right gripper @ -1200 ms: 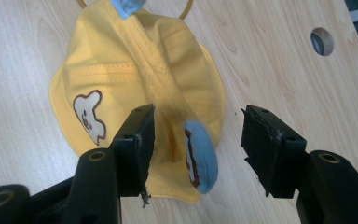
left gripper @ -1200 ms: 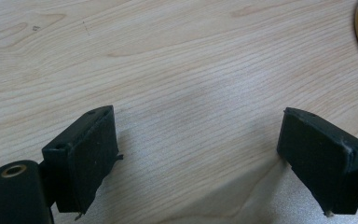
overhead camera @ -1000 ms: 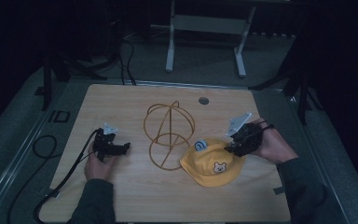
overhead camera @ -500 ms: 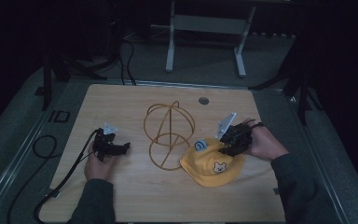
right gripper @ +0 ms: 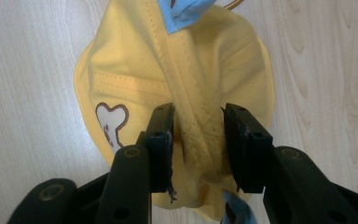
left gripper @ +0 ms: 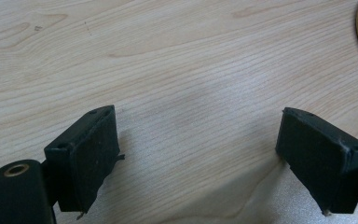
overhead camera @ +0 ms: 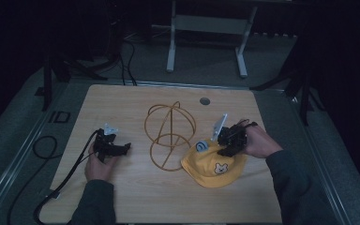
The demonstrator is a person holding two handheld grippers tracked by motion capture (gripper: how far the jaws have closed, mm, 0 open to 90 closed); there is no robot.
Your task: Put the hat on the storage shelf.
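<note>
- My right gripper has just been closing its jaws around a raised fold of the yellow hat; the quilted ridge sits between the pads, which look pressed against it on both sides.
- That hat lies toward the table's right edge, nearer my edge than the far one, a bear patch on its front and a blue piece at its far side.
- My left gripper rests near the table's left edge, its jaws spread wide over bare wood, nothing between them.
- A golden wire stand, made of rings around an upright rod, sits in the table's middle between my two grippers; its bottom ring lies just beside the hat.
- A small round grommet sits near the table's far edge.
- The table is pale wood grain.
- Beyond it is a dim room with a grey floor, a metal frame and cables.
</note>
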